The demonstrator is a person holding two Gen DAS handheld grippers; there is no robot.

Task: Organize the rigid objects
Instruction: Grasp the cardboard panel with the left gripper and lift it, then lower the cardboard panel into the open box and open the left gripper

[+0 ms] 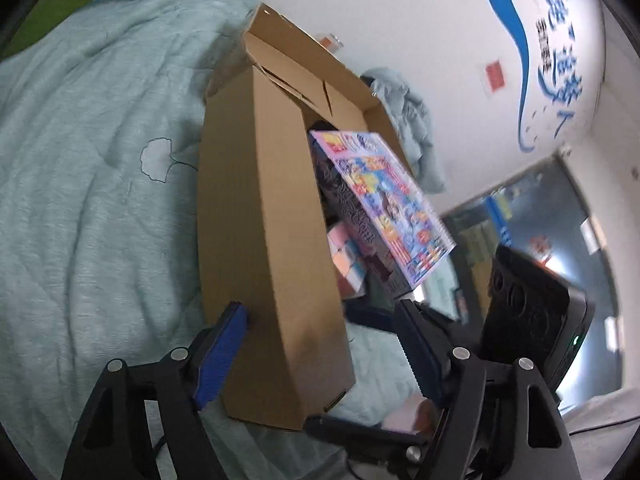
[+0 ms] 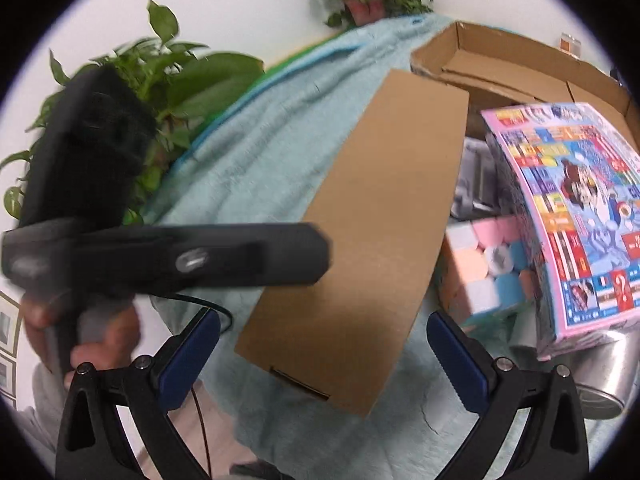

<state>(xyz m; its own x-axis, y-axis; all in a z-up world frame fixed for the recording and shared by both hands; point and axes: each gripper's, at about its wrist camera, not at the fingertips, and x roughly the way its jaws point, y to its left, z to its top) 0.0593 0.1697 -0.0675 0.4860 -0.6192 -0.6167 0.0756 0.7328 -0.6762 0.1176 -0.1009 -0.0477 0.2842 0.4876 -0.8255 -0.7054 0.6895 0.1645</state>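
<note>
An open cardboard box (image 1: 360,92) lies on a pale teal blanket (image 1: 80,160), and its long front flap (image 1: 264,240) reaches towards me. A colourful pink-edged game box (image 1: 384,204) leans inside it, over a pastel puzzle cube (image 1: 344,256). My left gripper (image 1: 320,306) straddles the flap's near end. Its left pad (image 1: 220,352) is at the flap's edge, while its right pad (image 1: 420,352) stands clear of it. My right gripper (image 2: 322,320) is open wide around the flap's (image 2: 368,240) near end without touching it. The game box (image 2: 576,216) and the cube (image 2: 488,264) lie to its right.
A hand (image 2: 100,332) holds the left gripper's black body (image 2: 160,256) at the left. Leafy plants (image 2: 168,92) stand behind the blanket (image 2: 280,140). A metal bowl (image 2: 600,380) sits under the game box's corner. A crumpled teal cloth (image 1: 408,120) lies beyond the box, against a white wall.
</note>
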